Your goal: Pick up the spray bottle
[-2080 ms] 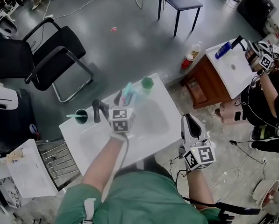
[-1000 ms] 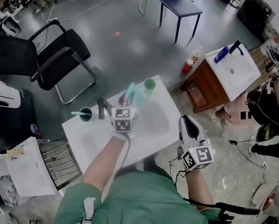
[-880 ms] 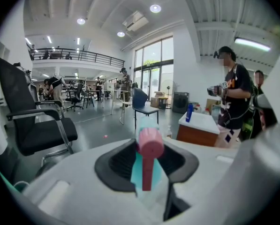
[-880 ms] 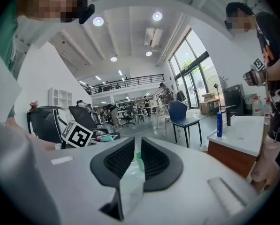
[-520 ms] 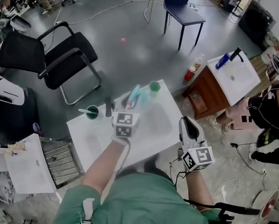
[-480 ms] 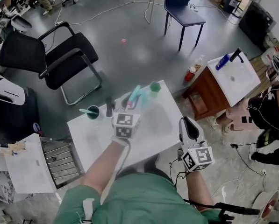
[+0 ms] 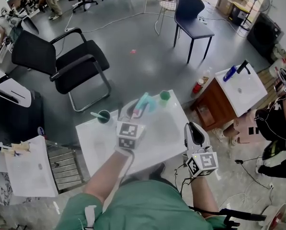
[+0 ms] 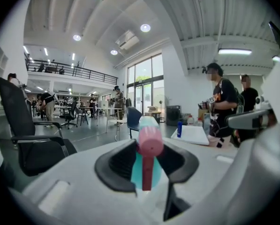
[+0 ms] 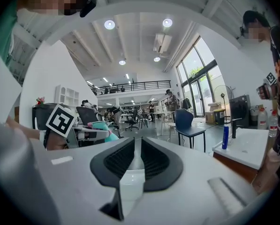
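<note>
Left gripper (image 7: 134,112) clamps the spray bottle (image 7: 144,101), long axis running forward beyond jaws; right gripper (image 7: 192,130) closed, empty, farther off.

I look down on a white table (image 7: 164,128) in the middle of the frame. It sits a bit crooked, with one corner pointing to the top of the picture. It stands on a grey floor (image 7: 133,37).

Near the table's upper left edge stands a dark green cup (image 7: 103,116). A pale green stick (image 7: 96,114) leans out of it to the left. Near the top corner stands a second green cup (image 7: 165,96), well apart from the first one.

At the right of the frame I see another white top (image 7: 250,92) on a brown cabinet (image 7: 214,104). A blue bottle (image 7: 230,73) and a black tap (image 7: 243,66) are at its upper left edge, near each other.
</note>
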A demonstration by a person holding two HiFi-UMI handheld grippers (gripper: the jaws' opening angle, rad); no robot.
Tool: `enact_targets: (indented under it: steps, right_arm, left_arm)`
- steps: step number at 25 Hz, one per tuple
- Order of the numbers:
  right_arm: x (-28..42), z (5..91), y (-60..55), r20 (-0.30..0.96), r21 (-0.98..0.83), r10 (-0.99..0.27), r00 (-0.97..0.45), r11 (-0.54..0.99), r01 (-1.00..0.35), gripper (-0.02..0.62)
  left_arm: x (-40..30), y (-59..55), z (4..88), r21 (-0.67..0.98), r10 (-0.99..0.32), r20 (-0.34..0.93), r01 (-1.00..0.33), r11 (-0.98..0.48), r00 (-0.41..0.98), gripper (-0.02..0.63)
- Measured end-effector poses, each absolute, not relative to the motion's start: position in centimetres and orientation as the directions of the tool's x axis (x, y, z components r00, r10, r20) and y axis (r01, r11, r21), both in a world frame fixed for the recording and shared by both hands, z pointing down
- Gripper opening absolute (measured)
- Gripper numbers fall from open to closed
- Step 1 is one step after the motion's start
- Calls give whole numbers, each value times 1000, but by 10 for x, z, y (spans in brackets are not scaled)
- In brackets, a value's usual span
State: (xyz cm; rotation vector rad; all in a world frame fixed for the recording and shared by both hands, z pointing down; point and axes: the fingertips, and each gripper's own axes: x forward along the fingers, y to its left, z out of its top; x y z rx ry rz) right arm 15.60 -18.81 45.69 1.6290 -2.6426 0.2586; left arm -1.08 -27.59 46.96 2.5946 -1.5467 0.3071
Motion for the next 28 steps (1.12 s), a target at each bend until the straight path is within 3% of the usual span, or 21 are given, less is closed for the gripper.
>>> enact_targets:
  steps: [28]
  right_arm:
    - [132,410,-173,50,-95,-893,-447,441,-893,43]
  left_arm:
    - [-41,-223,382,-14,-871,69,-873,-488,486,129]
